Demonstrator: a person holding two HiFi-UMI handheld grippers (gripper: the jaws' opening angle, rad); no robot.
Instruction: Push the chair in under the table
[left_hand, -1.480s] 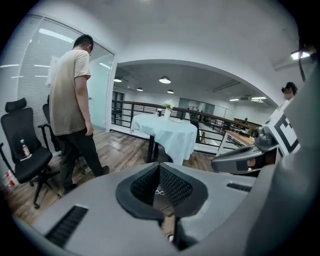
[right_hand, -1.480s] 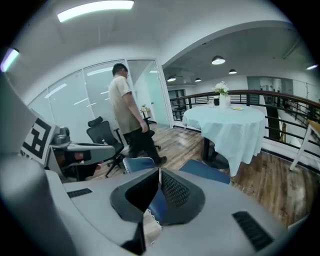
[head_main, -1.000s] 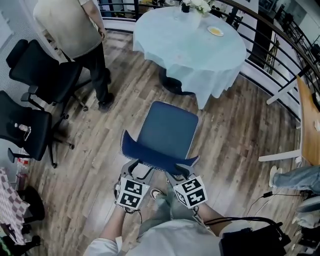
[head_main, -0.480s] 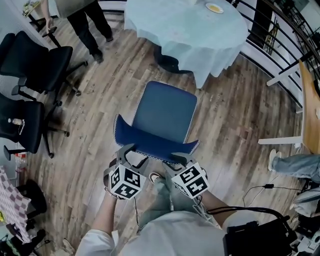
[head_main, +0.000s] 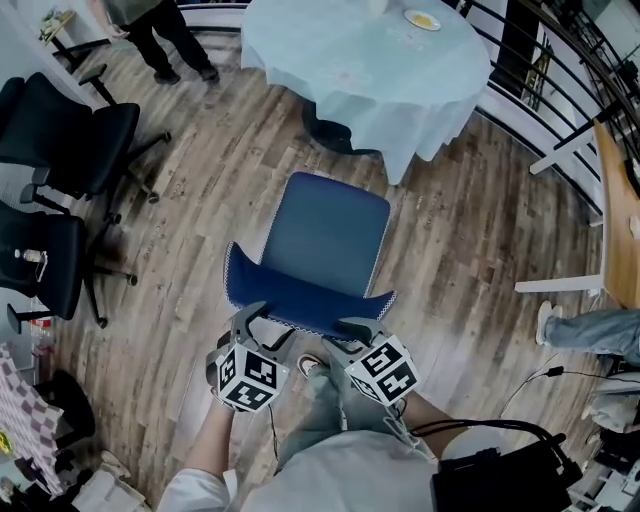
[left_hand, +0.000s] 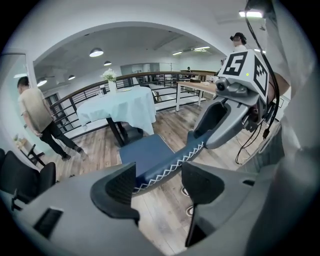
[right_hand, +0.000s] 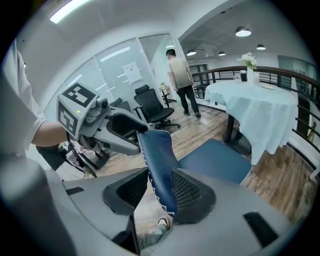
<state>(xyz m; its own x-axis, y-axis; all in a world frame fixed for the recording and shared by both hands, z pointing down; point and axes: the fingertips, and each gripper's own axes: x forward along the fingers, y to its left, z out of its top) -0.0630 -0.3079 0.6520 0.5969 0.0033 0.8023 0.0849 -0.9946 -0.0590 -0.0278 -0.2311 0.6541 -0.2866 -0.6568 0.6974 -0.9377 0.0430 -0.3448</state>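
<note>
In the head view, the chair (head_main: 328, 240) stands mid-frame with its seat turned toward the cloth-covered bench (head_main: 370, 80) at the top. Bare floor (head_main: 250, 150) separates them much as it did a second ago, and no part of the chair is under the bench yet. The left gripper (head_main: 262, 325) and the right gripper (head_main: 343, 335) sit at the top of the backrest (head_main: 300, 300), lower centre.

In the left gripper view, the fingers (left_hand: 120, 186) have just been opening and now stand wide. The backrest's stitched edge runs between them, and neither pad presses on it.

In the right gripper view, the fingers (right_hand: 187, 192) stand apart around the backrest. It lies against the finger on the right of the frame, and a sliver of floor shows at the other.

We judge that the hold has loosened before the push is finished. The whole shove toward the bench remains to be done. With both pairs of fingers this loose, the backrest could slide sideways when we lean on it.
</note>
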